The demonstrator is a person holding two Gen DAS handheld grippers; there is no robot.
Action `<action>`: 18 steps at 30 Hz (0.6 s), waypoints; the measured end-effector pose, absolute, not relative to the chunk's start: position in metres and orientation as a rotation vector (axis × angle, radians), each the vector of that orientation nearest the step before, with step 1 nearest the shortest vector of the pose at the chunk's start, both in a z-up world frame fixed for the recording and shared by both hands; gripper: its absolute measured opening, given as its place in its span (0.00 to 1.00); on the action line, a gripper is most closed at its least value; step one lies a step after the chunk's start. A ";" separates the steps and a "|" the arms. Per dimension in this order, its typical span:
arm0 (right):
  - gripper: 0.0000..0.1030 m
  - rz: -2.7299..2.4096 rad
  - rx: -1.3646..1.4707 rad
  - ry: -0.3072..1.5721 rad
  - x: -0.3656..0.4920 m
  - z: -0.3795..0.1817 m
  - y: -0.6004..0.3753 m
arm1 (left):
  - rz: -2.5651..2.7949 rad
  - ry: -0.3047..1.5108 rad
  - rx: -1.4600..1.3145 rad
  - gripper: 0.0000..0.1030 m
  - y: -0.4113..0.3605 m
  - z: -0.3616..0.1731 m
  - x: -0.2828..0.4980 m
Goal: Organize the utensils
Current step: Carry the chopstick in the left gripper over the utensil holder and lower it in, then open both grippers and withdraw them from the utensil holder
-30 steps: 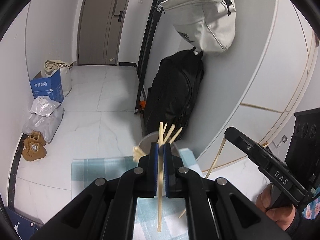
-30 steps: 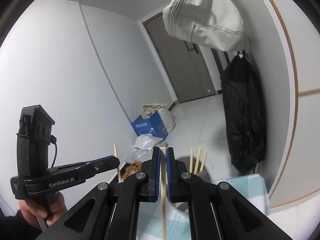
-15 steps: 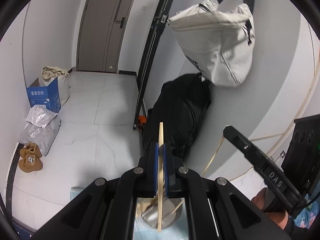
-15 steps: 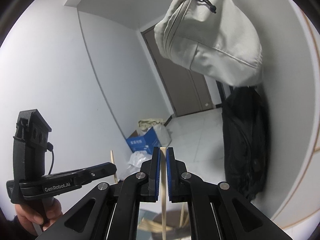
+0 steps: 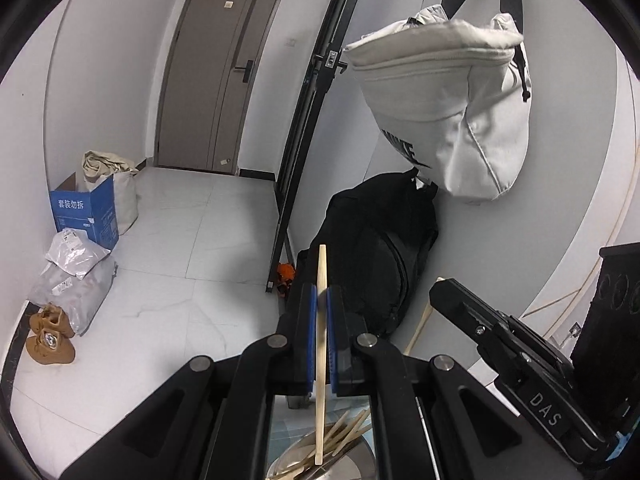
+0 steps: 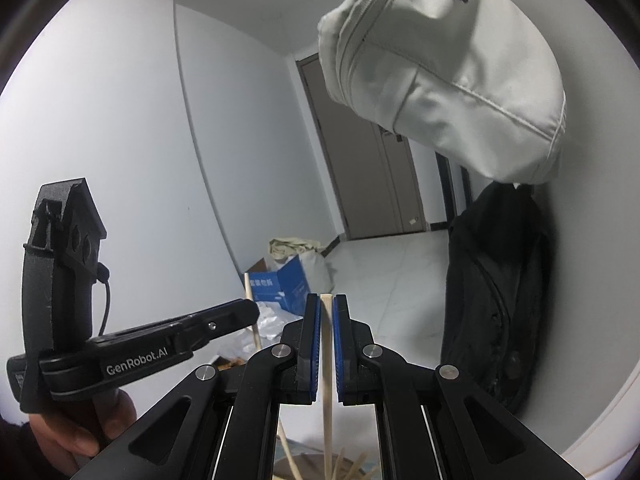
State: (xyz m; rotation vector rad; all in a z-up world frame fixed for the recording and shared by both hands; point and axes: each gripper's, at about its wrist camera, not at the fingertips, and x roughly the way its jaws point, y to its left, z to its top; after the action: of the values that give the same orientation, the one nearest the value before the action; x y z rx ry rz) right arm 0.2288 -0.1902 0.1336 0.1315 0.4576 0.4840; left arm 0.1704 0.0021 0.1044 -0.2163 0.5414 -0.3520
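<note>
My left gripper (image 5: 319,300) is shut on a wooden chopstick (image 5: 320,356) held upright, its lower end hanging just over a metal cup (image 5: 352,462) that holds several more chopsticks. My right gripper (image 6: 326,308) is shut on a second wooden chopstick (image 6: 327,400), also upright, above the same bundle of chopsticks (image 6: 352,470) at the bottom edge. In the left wrist view the right gripper (image 5: 440,286) comes in from the right with its chopstick (image 5: 420,326) below it. In the right wrist view the left gripper (image 6: 252,312) comes in from the left with its chopstick (image 6: 251,312).
A grey bag (image 5: 448,100) hangs on the wall above a black backpack (image 5: 380,260). On the floor lie a blue box (image 5: 86,212), plastic parcels (image 5: 76,272) and brown shoes (image 5: 50,334). A hand (image 6: 72,432) holds the left gripper's handle. A black speaker (image 5: 612,320) stands at right.
Both grippers have tilted up and moved over the cup with their chopsticks. The cup slid from mid-frame to the bottom edge, and the blue cloth has nearly dropped out of view.
</note>
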 end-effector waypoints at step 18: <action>0.05 0.496 0.073 0.521 0.218 0.091 -0.187 | -0.457 0.500 -0.145 0.01 -0.012 0.099 0.158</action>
State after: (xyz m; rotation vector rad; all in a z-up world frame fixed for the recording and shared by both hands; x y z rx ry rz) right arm 0.2184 -0.1871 0.0906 0.0732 0.5206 0.4961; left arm 0.1583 -0.0115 0.0989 -0.1453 0.5005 -0.4566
